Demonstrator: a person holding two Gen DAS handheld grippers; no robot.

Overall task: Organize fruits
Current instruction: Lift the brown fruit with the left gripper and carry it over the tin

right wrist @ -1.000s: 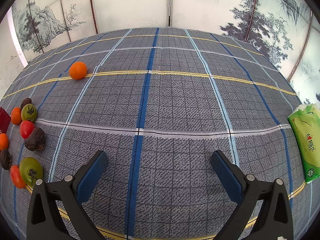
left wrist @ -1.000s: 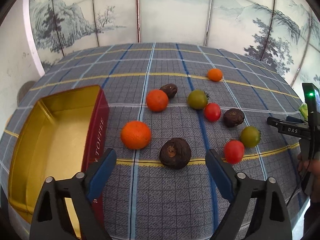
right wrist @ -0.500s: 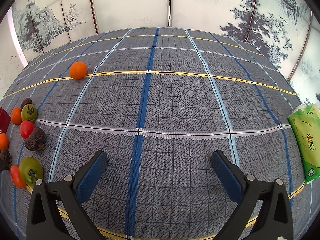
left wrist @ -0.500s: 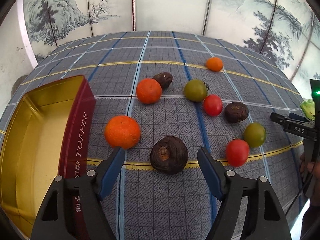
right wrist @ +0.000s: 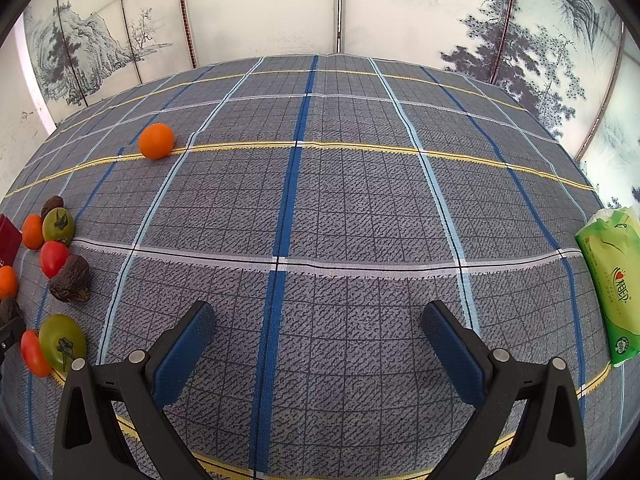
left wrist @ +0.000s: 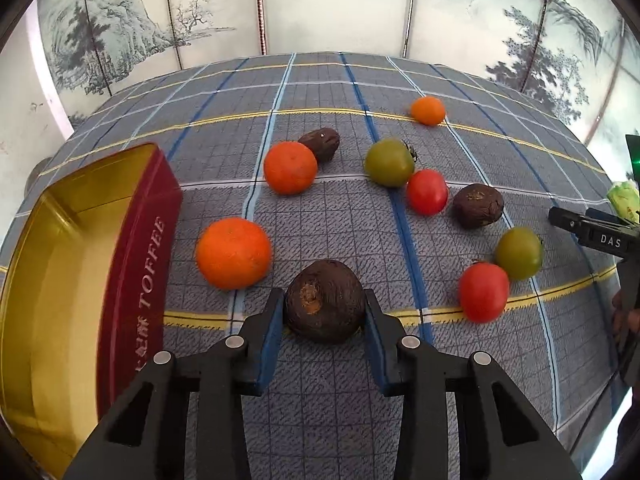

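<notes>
Hardly any of the sorting looks done yet — the gold-lined toffee tin (left wrist: 60, 280) at the left edge of the desk (right wrist: 360, 208) shows nothing in the part of its interior that is visible, and every fruit in view sits on the checked cloth. The left claw (left wrist: 325, 312) is closing on the nearest dark wrinkled fruit (left wrist: 325, 300), its blue pads already against both flanks, the fruit resting on the cloth just right of the tin. The right claw (right wrist: 316, 344) hangs spread wide over bare cloth, holding nothing.

Left to go, as I count it: 3 oranges (left wrist: 233, 253), 2 red tomatoes (left wrist: 483, 292), 2 green tomatoes (left wrist: 519, 253) and 2 more dark fruits (left wrist: 478, 205) — 9 loose pieces plus the 1 being pinched. The far small orange (right wrist: 156, 141) lies well apart from the rest
</notes>
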